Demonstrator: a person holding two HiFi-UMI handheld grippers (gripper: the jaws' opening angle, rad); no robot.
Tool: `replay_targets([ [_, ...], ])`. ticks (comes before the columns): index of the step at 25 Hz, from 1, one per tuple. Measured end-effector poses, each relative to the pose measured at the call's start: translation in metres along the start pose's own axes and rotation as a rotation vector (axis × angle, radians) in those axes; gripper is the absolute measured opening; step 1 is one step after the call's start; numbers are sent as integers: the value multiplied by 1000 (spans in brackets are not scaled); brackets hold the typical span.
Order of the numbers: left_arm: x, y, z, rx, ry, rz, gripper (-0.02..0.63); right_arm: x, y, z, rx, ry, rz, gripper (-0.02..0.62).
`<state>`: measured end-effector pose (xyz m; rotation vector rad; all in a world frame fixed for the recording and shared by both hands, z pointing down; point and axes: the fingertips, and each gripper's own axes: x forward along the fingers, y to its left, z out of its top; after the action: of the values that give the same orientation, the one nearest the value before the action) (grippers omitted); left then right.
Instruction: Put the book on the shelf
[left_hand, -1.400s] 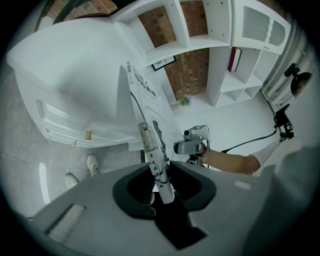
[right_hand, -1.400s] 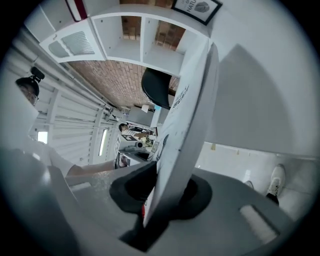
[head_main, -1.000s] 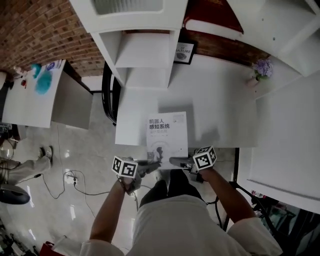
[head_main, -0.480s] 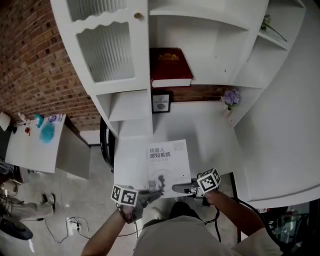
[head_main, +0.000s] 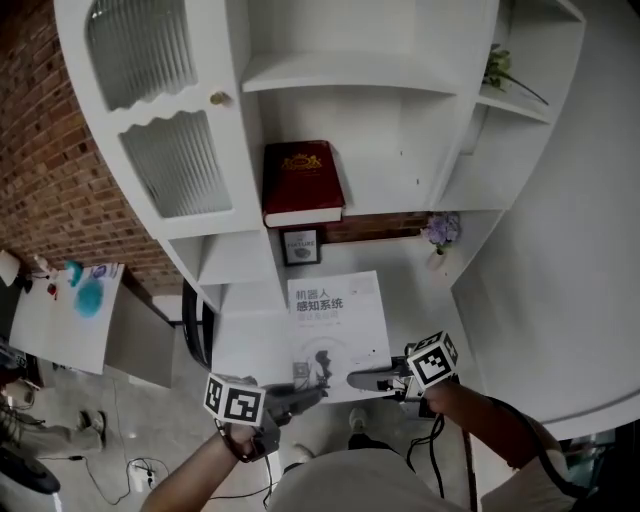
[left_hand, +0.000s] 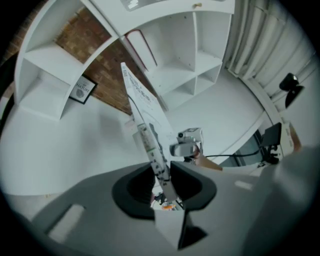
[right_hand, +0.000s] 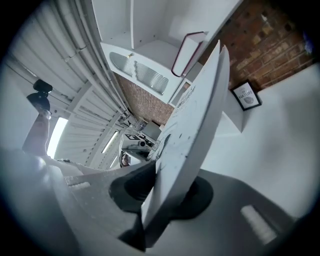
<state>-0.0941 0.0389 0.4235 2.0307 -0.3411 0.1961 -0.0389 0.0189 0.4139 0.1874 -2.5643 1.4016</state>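
Note:
A white paperback book (head_main: 338, 328) with dark print on its cover is held up over the white desk (head_main: 400, 270), below the shelf unit. My left gripper (head_main: 300, 392) is shut on its near left corner. My right gripper (head_main: 368, 381) is shut on its near right edge. In the left gripper view the book (left_hand: 145, 125) shows edge-on, clamped between the jaws of the left gripper (left_hand: 162, 182). In the right gripper view its cover (right_hand: 195, 125) rises from the right gripper (right_hand: 165, 195). A dark red book (head_main: 302, 182) lies flat in a shelf compartment (head_main: 400, 195) above.
A small framed picture (head_main: 300, 245) and a vase of purple flowers (head_main: 440, 232) stand at the back of the desk. A cabinet with ribbed glass doors (head_main: 165, 150) is to the left. A green plant (head_main: 500, 70) sits on an upper right shelf. A brick wall (head_main: 40, 200) is at the left.
Both grippers have carried the white book up and forward, off the desk's front edge toward the shelf. The head view has tilted up, bringing the red book and upper shelves into sight.

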Motion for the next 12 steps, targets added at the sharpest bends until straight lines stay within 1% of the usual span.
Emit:
replay_targets([
  [3, 15, -16, 29, 26, -26, 10, 106, -27, 6, 27, -4, -8, 13, 86],
  [8, 38, -39, 71, 72, -40, 46, 110, -62, 9, 66, -38, 5, 31, 87],
  [12, 59, -58, 95, 83, -69, 44, 114, -90, 7, 88, -68, 21, 53, 89],
])
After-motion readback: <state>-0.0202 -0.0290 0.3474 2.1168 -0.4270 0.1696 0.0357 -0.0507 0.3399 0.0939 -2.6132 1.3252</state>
